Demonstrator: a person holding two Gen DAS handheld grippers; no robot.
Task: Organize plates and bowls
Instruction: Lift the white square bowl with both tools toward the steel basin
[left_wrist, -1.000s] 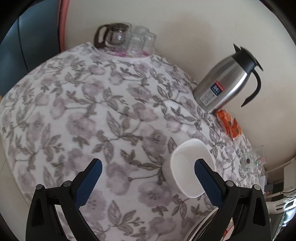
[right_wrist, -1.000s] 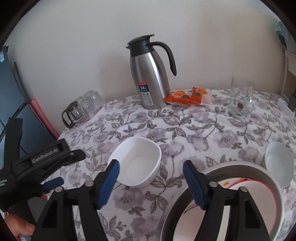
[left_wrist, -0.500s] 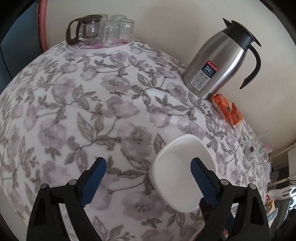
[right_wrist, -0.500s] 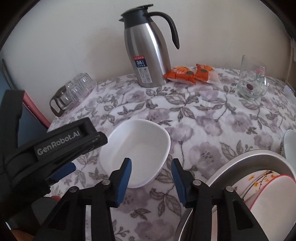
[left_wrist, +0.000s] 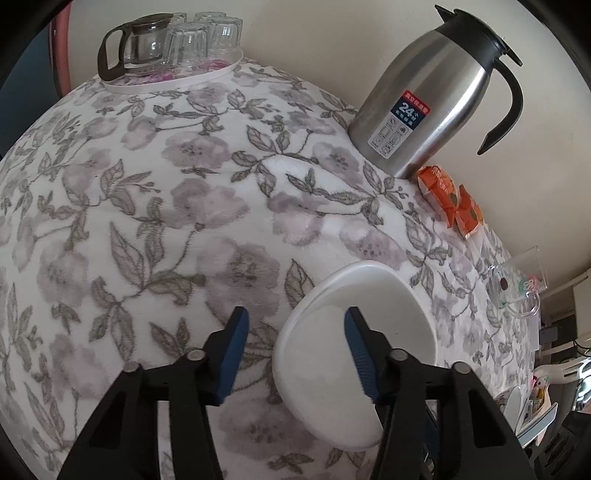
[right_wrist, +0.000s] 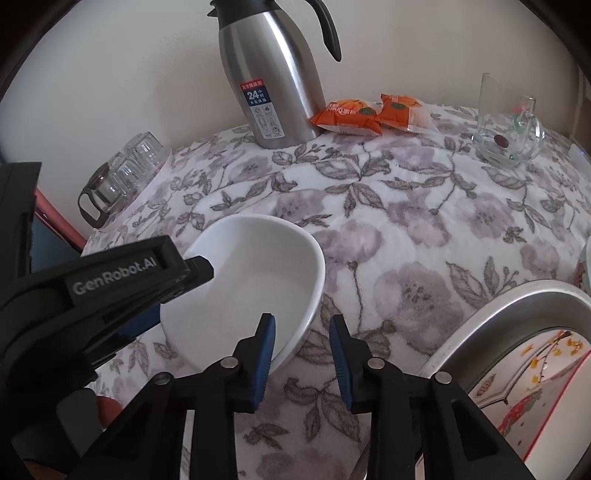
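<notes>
The white bowl (right_wrist: 255, 280) sits on the floral tablecloth (right_wrist: 424, 236), beside the metal basin (right_wrist: 491, 306). Its opposite rims are now straddled by the left gripper (left_wrist: 293, 334) and right gripper (right_wrist: 301, 334), jaws narrowed from wide and closing; a two-handed lift seems imminent.

Left gripper (left_wrist: 295, 325) closing, white bowl (left_wrist: 373, 325) rim straddled by jaws, pads not yet pressed on it. Bowl seated on floral-clothed surface (left_wrist: 147, 206). Steel carafe (left_wrist: 432, 99), orange packets (left_wrist: 450, 201), glass tray (left_wrist: 173, 74) seen behind.
</notes>
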